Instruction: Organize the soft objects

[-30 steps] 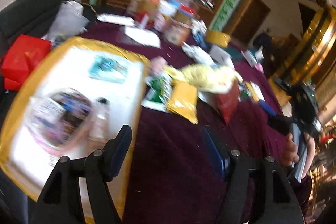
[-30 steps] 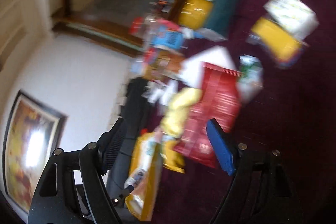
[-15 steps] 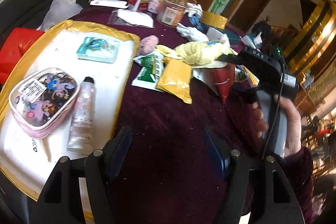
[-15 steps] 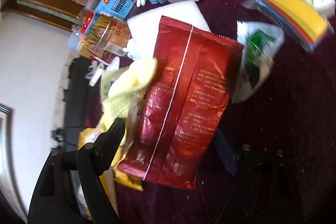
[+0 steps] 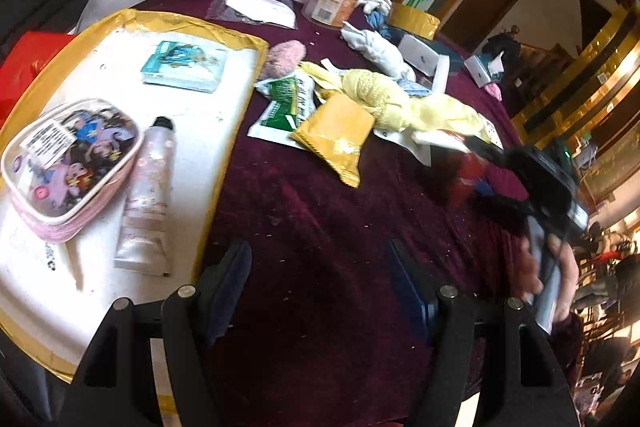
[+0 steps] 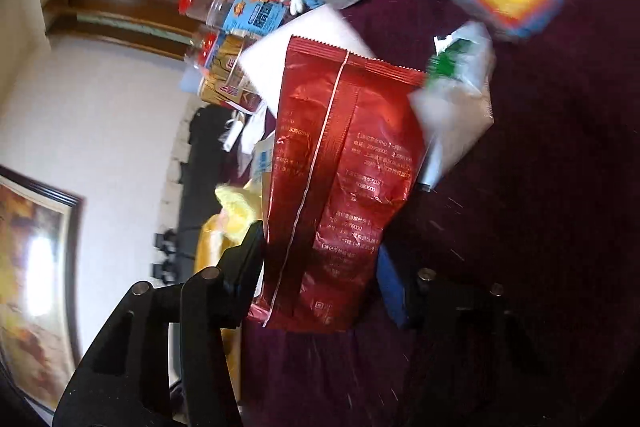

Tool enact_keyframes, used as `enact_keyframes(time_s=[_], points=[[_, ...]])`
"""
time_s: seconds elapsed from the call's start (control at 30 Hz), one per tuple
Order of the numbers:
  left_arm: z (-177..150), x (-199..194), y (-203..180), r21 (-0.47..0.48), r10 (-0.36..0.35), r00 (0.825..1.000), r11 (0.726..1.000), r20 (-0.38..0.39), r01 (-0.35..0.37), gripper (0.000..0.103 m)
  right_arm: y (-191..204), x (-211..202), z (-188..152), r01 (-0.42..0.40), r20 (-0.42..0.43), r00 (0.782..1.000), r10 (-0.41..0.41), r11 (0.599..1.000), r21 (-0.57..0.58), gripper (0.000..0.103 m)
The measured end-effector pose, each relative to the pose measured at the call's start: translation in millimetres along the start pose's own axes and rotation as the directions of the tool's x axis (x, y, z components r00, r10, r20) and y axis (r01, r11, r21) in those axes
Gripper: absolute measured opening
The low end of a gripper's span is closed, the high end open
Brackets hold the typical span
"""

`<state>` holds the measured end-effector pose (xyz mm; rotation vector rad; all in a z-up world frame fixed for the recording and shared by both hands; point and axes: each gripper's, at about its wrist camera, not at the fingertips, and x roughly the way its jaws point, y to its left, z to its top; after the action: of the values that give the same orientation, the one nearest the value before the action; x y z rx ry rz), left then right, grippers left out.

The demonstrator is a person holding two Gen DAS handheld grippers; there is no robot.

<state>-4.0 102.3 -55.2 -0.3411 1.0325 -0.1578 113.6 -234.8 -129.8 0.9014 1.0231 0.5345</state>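
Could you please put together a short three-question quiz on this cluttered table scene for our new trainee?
1. True or false: the red foil snack packet lies between the fingers of the right gripper.
2. Which item lies on the white yellow-edged tray? A) the yellow knitted cloth B) the pink clear-topped pouch C) the orange sachet
3. What is between the fingers of the left gripper?

Key:
1. True; the jaws are closing around it.
2. B; it sits beside the pale cream tube.
3. Nothing; only the dark purple tablecloth shows below.
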Motion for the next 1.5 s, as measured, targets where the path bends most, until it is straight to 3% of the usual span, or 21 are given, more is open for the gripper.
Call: enact_keyframes(time_s=[0.2, 0.3, 0.33, 0.4, 0.43, 0.63, 0.8, 0.93, 1.0, 1.07, 1.13, 1.23, 1.33, 1.4, 1.47, 1.5], points=[[21.7, 16.1, -39.9, 0.128, 0.024, 1.000, 0.991, -0.002, -0.024, 0.069, -35.1, -62.2, -19.0, -0.082, -0.005, 0.997, 0.083, 0.996, 0.042, 0.051], [41.3, 26.8, -53.7, 0.138, 0.024, 1.000, 0.990, -0.005, -0.023, 0.069, -47.3, -93.2, -24.5, -0.065, 0.059, 0.996, 0.064, 0.998, 0.011, 0.051], [49.6, 33.1, -58.4, 0.129, 0.029, 0.999, 0.991, -0.017, -0.027, 0.069, -52.8, -100.0, -23.6, -0.094, 0.076, 0.993, 0.093, 0.996, 0.013, 0.051], [56.2, 41.3, -66.1, 0.107, 0.039, 0.998, 0.994, -0.041, -0.034, 0.069, -61.0, -104.7, -23.1, -0.162, 0.083, 0.984, 0.159, 0.987, 0.026, 0.051], [56.6, 43.6, -71.5, 0.102, 0.009, 0.999, 0.995, -0.049, -0.003, 0.069, -61.9, -104.6, -23.2, -0.174, 0.079, 0.982, 0.171, 0.984, 0.029, 0.051], [45.8, 63.5, -118.7, 0.214, -0.022, 0.992, 0.976, -0.121, 0.048, 0.069, -58.7, -100.9, -23.4, -0.177, 0.057, 0.983, 0.176, 0.984, 0.013, 0.051], [49.8, 86.6, -129.4, 0.184, -0.003, 0.985, 0.982, -0.170, 0.035, 0.069, -58.3, -95.7, -16.6, -0.182, 0.013, 0.983, 0.181, 0.983, 0.008, 0.054], [47.2, 96.1, -128.8, 0.179, 0.020, 0.980, 0.984, -0.197, 0.016, 0.069, -37.3, -84.7, -19.5, -0.106, -0.056, 0.993, 0.101, 0.991, -0.081, 0.064], [45.1, 95.1, -127.4, 0.186, 0.025, 0.980, 0.982, -0.197, 0.012, 0.069, -29.3, -84.3, -20.0, -0.071, -0.055, 0.996, 0.064, 0.989, -0.129, 0.065], [44.2, 92.7, -125.4, 0.195, 0.034, 0.981, 0.981, -0.192, 0.004, 0.069, -23.6, -95.7, -19.1, -0.011, 0.023, 1.000, 0.015, 0.986, -0.169, 0.065], [43.4, 91.7, -124.2, 0.204, 0.045, 0.983, 0.979, -0.180, -0.007, 0.069, -24.9, -120.5, -17.0, 0.035, 0.153, 0.988, -0.011, 0.987, -0.158, 0.065], [40.4, 91.9, -127.9, 0.220, 0.035, 0.983, 0.976, -0.181, 0.005, 0.069, -29.8, -152.8, -13.1, 0.215, 0.306, 0.935, -0.178, 0.972, -0.092, 0.067], [36.2, 95.3, -142.3, 0.264, 0.032, 0.984, 0.964, -0.177, 0.016, 0.069, -46.7, -156.8, 1.6, 0.309, 0.268, 0.913, -0.307, 0.950, 0.035, 0.067], [31.5, 96.1, -153.4, 0.306, 0.040, 0.985, 0.952, -0.165, 0.013, 0.070, -54.1, -150.5, 10.2, 0.303, 0.232, 0.922, -0.310, 0.951, 0.066, 0.067], [28.1, 96.1, -161.1, 0.338, 0.070, 0.990, 0.941, -0.126, -0.023, 0.070, -59.7, -137.7, 21.5, 0.266, 0.184, 0.944, -0.274, 0.962, 0.065, 0.067], [26.6, 95.7, -163.4, 0.349, 0.088, 0.991, 0.936, -0.102, -0.047, 0.070, -56.4, -131.5, 26.8, 0.275, 0.201, 0.939, -0.280, 0.960, 0.053, 0.067]])
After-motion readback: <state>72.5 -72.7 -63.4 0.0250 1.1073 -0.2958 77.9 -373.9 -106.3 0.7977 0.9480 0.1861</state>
